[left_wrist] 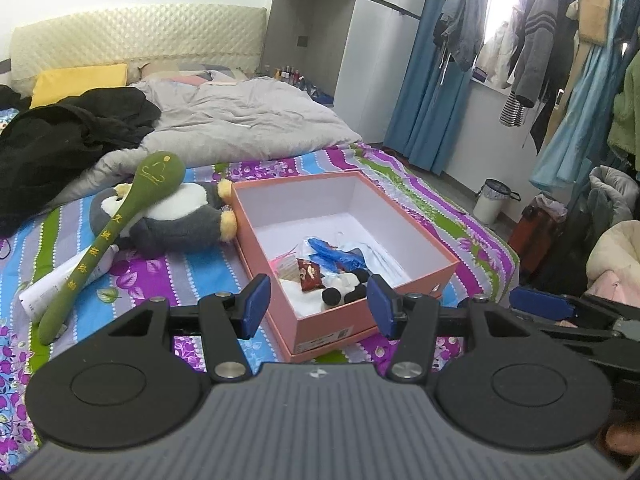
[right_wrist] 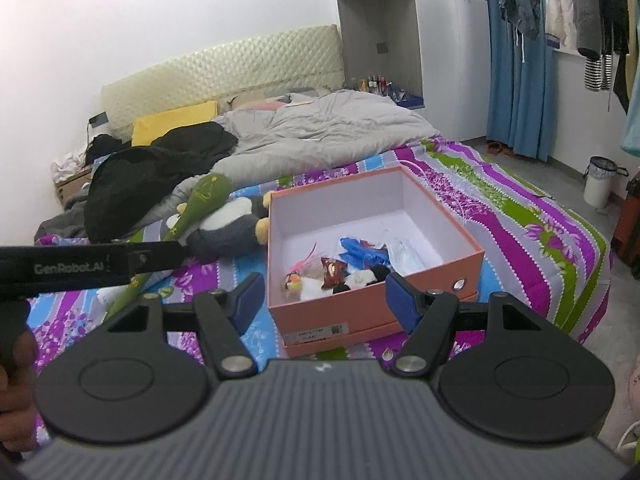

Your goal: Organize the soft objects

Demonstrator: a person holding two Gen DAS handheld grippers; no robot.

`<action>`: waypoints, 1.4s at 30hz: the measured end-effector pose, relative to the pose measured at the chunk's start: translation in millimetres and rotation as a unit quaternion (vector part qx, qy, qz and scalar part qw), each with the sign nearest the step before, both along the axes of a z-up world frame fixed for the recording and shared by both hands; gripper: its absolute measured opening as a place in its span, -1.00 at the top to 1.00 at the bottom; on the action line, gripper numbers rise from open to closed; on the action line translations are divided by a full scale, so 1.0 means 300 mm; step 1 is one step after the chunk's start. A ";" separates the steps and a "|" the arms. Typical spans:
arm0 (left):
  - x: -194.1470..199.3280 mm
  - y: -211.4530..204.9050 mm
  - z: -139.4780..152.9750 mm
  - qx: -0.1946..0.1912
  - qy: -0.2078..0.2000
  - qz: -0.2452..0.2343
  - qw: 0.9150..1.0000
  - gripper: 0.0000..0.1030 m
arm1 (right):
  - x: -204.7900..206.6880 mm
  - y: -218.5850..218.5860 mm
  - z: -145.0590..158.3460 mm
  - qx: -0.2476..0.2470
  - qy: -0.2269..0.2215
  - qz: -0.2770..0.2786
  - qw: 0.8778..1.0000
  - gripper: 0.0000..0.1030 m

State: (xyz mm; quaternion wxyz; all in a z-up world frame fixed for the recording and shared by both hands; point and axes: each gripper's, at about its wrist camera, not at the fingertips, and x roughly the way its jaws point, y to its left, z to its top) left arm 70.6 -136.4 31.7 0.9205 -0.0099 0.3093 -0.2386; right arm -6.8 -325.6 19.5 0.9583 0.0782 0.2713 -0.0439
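Note:
An open pink box (left_wrist: 416,236) (right_wrist: 472,246) sits on the striped bed sheet. It holds a small black-and-white plush (left_wrist: 346,286) (right_wrist: 362,278), a red snack packet (left_wrist: 310,274) (right_wrist: 333,270) and blue plastic bags (left_wrist: 334,256) (right_wrist: 362,252). A grey penguin plush (left_wrist: 180,220) (right_wrist: 228,228) lies left of the box with a green spoon-shaped plush (left_wrist: 116,232) (right_wrist: 196,208) across it. My left gripper (left_wrist: 318,306) is open and empty before the box's near edge. My right gripper (right_wrist: 324,304) is open and empty, also before the box.
A white tube (left_wrist: 52,284) lies under the spoon plush. A black coat (left_wrist: 68,136) and a grey duvet (left_wrist: 248,116) cover the far bed. Clothes (left_wrist: 536,48) hang at right. A white bin (left_wrist: 494,200) stands on the floor. The left gripper's body (right_wrist: 80,266) crosses the right wrist view.

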 end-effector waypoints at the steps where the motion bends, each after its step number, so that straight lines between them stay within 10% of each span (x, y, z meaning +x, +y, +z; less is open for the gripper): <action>1: -0.004 0.001 -0.008 0.002 -0.001 0.002 1.000 -0.16 | -0.004 -0.002 -0.004 -0.001 -0.001 0.000 1.000 -0.34; 13: -0.013 0.016 -0.055 0.000 0.011 0.006 1.000 -0.16 | -0.011 -0.001 -0.020 -0.003 0.005 0.003 1.000 -0.34; 21: -0.016 0.012 -0.049 0.017 0.002 0.022 1.000 -0.90 | -0.002 -0.030 -0.025 -0.013 0.011 -0.020 1.000 -0.64; 25: -0.006 0.013 -0.052 0.021 0.008 0.028 0.999 -0.95 | -0.002 -0.044 -0.028 -0.008 0.013 -0.018 1.000 -0.65; 28: 0.000 0.017 -0.056 0.019 0.012 0.032 0.999 -0.97 | 0.002 -0.047 -0.029 -0.015 0.017 -0.025 0.999 -1.00; 42: -0.005 0.024 -0.050 0.020 0.010 0.039 0.999 -1.00 | 0.005 -0.046 -0.029 -0.009 0.017 -0.019 1.000 -1.00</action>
